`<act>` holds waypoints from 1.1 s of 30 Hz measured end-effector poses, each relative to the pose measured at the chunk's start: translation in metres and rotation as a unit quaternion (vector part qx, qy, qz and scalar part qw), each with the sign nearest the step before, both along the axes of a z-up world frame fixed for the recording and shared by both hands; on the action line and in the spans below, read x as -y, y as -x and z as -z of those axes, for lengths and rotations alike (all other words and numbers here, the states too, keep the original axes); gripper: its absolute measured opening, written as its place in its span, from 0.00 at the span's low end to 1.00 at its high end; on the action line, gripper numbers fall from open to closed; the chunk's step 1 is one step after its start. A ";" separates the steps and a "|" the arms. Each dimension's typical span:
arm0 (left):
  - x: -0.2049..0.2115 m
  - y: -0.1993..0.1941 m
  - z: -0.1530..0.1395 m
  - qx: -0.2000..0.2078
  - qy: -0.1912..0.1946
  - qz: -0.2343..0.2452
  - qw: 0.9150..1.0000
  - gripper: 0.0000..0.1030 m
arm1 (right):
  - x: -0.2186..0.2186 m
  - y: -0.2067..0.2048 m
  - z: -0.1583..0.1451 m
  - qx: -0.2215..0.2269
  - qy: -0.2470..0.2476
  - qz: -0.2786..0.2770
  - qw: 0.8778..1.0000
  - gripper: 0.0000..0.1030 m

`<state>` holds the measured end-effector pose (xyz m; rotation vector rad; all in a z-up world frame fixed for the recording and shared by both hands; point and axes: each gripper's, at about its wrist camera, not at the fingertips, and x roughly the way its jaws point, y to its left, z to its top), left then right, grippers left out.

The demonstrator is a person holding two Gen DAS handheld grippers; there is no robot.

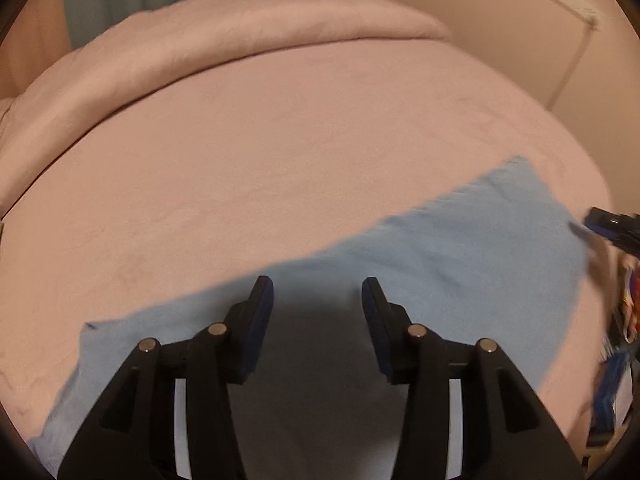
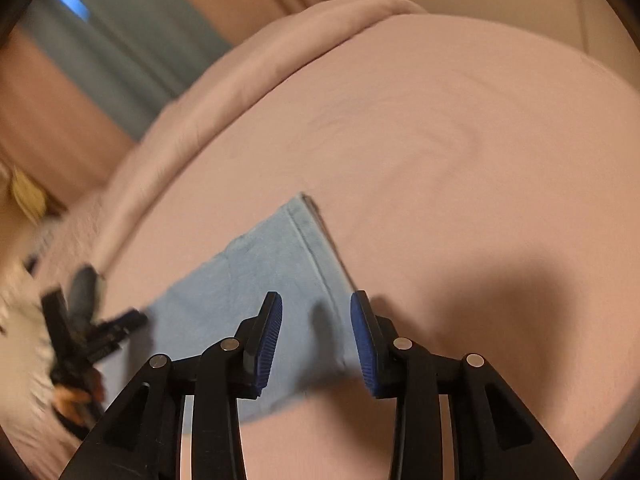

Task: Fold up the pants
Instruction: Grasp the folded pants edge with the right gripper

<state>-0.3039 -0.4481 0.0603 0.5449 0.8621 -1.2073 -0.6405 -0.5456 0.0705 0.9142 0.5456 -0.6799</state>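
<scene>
Pink bedding covers the bed, with light blue pants lying flat on it. Left gripper hangs above them, 2 jaws apart, gripping nothing. Right gripper hangs over the hem end, jaws apart and empty.
</scene>
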 end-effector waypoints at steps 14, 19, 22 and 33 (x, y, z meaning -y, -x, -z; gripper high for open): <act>-0.038 0.135 0.020 0.045 -0.031 0.180 0.982 0.54 | -0.017 -0.008 0.034 0.055 -0.106 -0.008 0.993 0.36; -0.058 0.137 0.022 0.053 -0.031 0.184 0.981 0.55 | -0.019 -0.007 0.033 0.054 -0.101 0.003 0.993 0.36; -0.054 0.138 0.027 0.065 -0.031 0.176 0.982 0.57 | -0.018 -0.003 0.034 0.064 -0.105 0.007 0.992 0.32; -0.043 0.142 0.025 0.076 -0.027 0.160 0.984 0.28 | -0.015 0.026 0.036 0.082 -0.101 0.050 0.990 0.13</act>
